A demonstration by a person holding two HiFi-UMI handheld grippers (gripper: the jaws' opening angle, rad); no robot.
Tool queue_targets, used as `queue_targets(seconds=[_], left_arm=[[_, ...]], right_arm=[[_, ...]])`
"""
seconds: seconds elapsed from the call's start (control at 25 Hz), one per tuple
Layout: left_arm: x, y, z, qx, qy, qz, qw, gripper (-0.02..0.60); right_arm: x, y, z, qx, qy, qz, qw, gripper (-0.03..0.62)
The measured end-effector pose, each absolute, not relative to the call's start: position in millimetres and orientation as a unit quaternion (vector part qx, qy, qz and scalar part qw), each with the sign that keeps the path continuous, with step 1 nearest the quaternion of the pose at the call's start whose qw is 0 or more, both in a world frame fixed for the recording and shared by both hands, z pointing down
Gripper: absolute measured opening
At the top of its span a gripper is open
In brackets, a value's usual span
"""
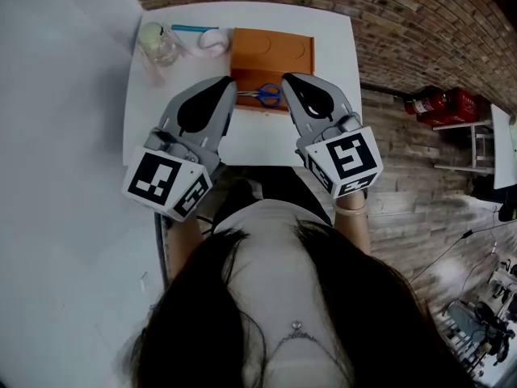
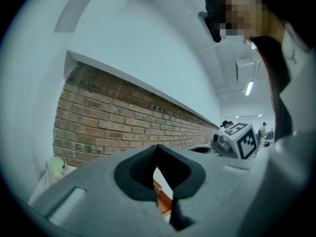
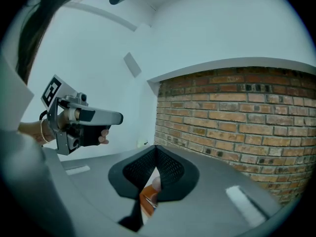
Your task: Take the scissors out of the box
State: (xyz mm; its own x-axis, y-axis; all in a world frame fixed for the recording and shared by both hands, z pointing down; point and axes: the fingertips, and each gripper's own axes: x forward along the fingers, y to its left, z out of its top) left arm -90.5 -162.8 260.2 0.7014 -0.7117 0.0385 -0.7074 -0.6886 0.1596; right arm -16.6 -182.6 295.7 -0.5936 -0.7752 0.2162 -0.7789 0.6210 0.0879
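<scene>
Left gripper [image 1: 229, 82] and right gripper [image 1: 288, 78] - both jaws pressed together, empty - flank the blue-handled scissors [image 1: 265, 94] lying in the orange box [image 1: 271, 52] on the tabletop [image 1: 250, 140].

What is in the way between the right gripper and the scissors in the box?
Nothing that I can see. The scissors lie uncovered in the open orange box. The right gripper, jaws together, hovers just beside them. The left gripper is on their other side, not between.
</scene>
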Motion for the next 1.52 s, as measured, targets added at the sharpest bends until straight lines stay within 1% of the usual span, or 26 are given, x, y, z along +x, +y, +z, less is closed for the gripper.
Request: queue_targets(seconds=[0.16, 1.08, 1.52], left_arm=[[-88, -175, 267, 0.912, -0.400, -0.009, 0.087, 0.000], [-65, -219, 289, 0.877, -0.469, -0.018, 0.106, 0.000], [-69, -240, 303, 0.862, -0.494, -0.018, 0.116, 0.000]], right_arm=[[-13, -194, 308, 0.417, -0.899, 0.012, 0.131, 0.008], [-4, -229, 400, 0.293, -0.918, 0.008, 0.266, 0.029], [-6, -240, 444, 0.242, -0.919, 0.024, 0.309, 0.052]])
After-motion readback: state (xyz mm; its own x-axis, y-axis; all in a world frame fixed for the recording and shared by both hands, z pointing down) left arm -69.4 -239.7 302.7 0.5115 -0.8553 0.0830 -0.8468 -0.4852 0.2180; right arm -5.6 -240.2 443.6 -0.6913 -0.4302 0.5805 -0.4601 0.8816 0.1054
